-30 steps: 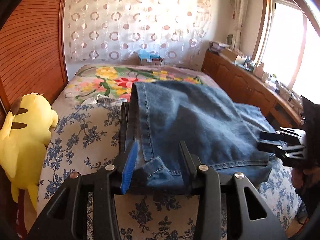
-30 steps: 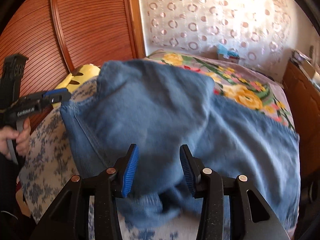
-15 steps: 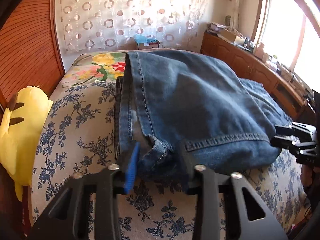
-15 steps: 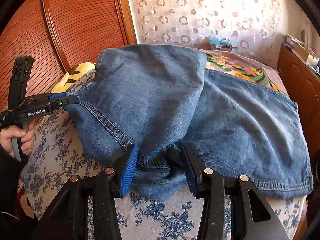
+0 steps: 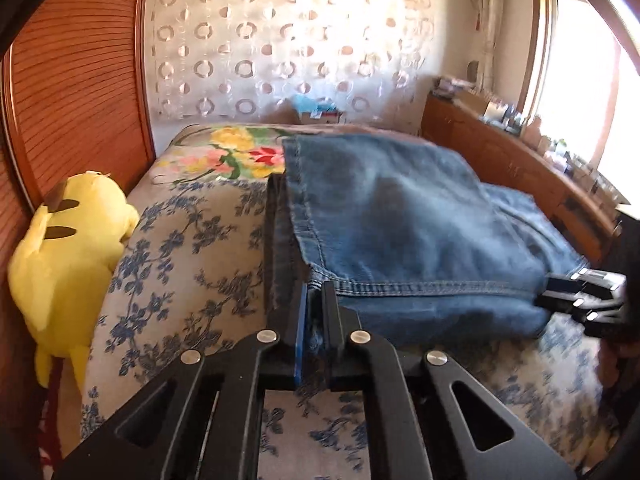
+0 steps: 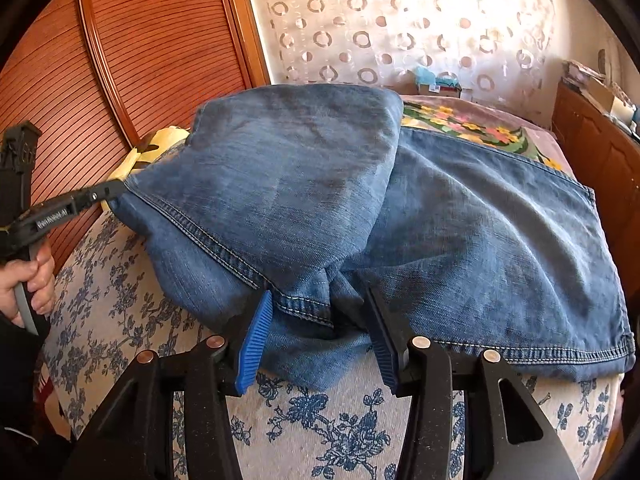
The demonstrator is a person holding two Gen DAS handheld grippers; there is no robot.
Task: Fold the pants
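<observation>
Pants: a pair of faded blue denim pants (image 6: 400,208) lies on the bed, one part folded over onto the other, its stitched hem running along the near edge.
Bed: covered with a cream bedspread printed with blue flowers (image 5: 192,264); farther back lies a blanket with bright yellow, pink and red flowers (image 5: 224,156).
Left gripper: the black two-finger left gripper (image 5: 314,320) has its jaws clenched on the near left corner of the denim hem, a thin fold of cloth pinched between the blue pad and the black one. In the right wrist view a hand (image 6: 28,284) grips its handle at the left edge of the picture.
Right gripper: the black right gripper with ribbed blue pads (image 6: 320,336) has its jaws opening; a bunched corner of the hem sits between them, and the pads stand clear of the cloth on both sides.
Plush toy: a yellow plush toy with black-tipped ears (image 5: 68,256) lies at the left edge of the bed, against the slatted reddish wooden panel (image 5: 76,80).
Far wall: a sheer white curtain with ring patterns (image 5: 288,40) hangs behind the bed.
Right side: a long wooden cabinet (image 5: 516,168) under a bright window carries small items too blurred to tell.
</observation>
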